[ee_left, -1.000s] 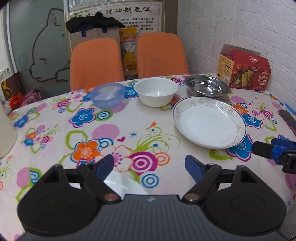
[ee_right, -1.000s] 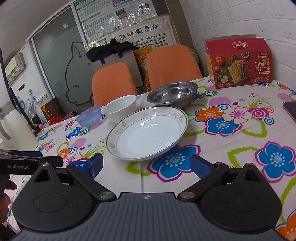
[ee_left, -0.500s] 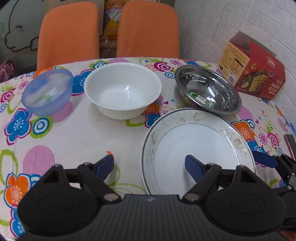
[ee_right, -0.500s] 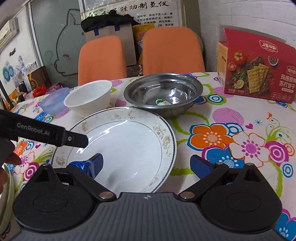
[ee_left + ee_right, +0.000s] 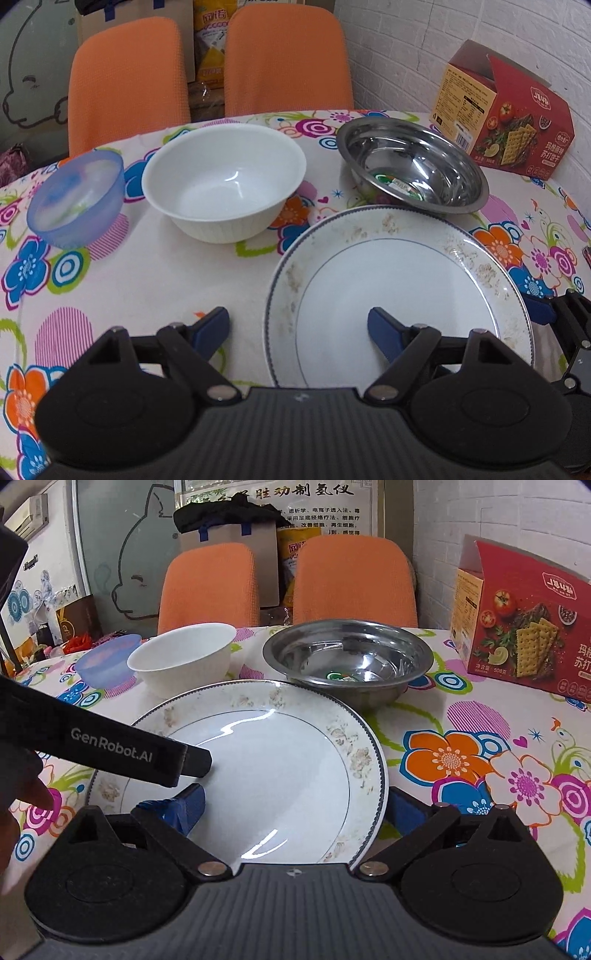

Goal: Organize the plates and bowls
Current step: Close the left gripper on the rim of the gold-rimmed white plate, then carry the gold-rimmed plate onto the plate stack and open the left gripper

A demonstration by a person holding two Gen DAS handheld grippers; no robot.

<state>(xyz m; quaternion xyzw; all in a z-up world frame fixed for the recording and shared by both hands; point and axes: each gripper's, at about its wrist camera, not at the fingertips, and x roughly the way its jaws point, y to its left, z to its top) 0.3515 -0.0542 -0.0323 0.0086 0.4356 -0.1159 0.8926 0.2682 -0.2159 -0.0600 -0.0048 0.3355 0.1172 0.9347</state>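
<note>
Now both grippers are hovering wide open over the plate (image 5: 399,280); left gripper (image 5: 298,326) is straddling its near-left rim; right gripper (image 5: 295,806) is spanning its near-right edge.

Room evenly bright, soft overhead light. Glare streaks on plate (image 5: 266,775) and steel bowl (image 5: 347,661). Sharp focus; fisheye bending, dark corners.

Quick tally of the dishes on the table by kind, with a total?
Plates: 1, white plate
Bowls: 3, white bowl, steel bowl, blue bowl
Total: 4
</note>
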